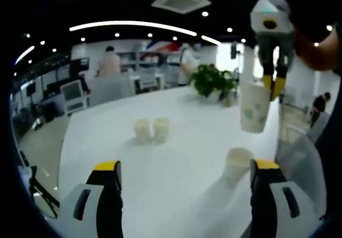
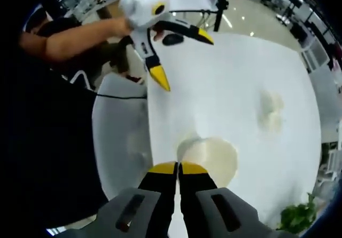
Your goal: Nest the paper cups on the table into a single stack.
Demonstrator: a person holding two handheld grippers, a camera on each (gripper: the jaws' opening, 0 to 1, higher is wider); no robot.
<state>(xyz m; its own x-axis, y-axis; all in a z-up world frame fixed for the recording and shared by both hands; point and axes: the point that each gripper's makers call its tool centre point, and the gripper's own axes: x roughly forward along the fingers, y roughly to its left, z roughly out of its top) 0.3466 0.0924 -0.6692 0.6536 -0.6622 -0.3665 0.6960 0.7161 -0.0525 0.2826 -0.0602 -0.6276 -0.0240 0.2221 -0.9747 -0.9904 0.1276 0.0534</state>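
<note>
Two paper cups (image 1: 152,129) stand side by side in the middle of the white table (image 1: 176,195). A third paper cup (image 1: 238,164) stands close to the inner side of my left gripper's right jaw. My left gripper (image 1: 185,166) is open wide and holds nothing. Up at the right, my right gripper (image 1: 271,86) is shut on the rim of a green-printed paper cup (image 1: 254,109), which hangs above the table. In the right gripper view, the right gripper (image 2: 178,168) pinches that cup (image 2: 214,158), seen from above. The open left gripper (image 2: 181,56) is beyond it.
A potted plant (image 1: 214,80) stands at the table's far end. A grey chair (image 1: 299,155) sits along the right edge, also seen as a chair (image 2: 120,136) at the left. A person's arm (image 2: 75,40) holds the left gripper. People and desks fill the background.
</note>
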